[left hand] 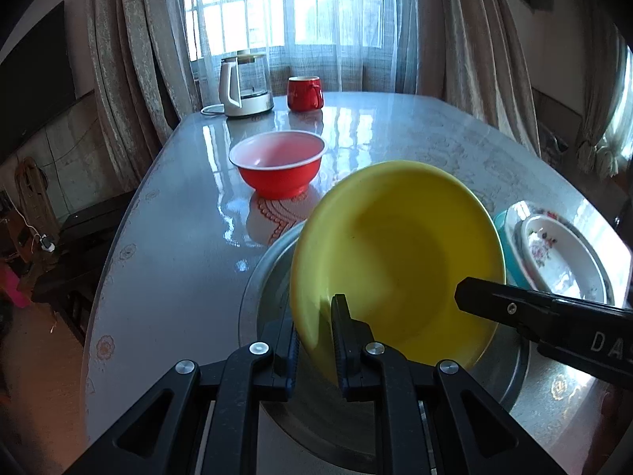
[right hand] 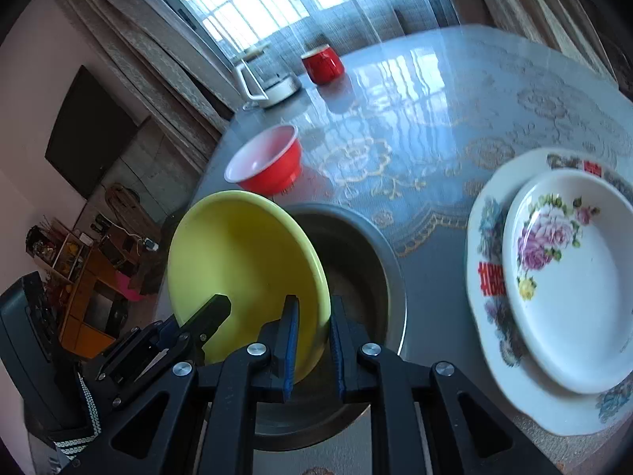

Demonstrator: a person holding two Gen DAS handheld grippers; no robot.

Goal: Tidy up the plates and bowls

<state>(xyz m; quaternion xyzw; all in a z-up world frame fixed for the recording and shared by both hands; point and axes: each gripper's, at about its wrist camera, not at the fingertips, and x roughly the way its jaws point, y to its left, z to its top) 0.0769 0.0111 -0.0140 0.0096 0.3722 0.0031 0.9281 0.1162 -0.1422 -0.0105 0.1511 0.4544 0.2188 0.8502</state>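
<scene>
Both the left gripper [left hand: 314, 340] and right gripper [right hand: 310, 346] pinch the yellow bowl's [left hand: 399, 261] rim, tilted over the metal bowl [right hand: 356, 261]. If one grip slackens, it may drop crooked and clatter.

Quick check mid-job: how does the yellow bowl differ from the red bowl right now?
The yellow bowl is tilted, clamped at its rim by the left gripper and right gripper, over the metal basin; the red bowl sits upright and untouched on the table. The yellow bowl is yellow inside and out; the red bowl has a pale interior. The yellow looks wider and shallower. Both are empty.
</scene>
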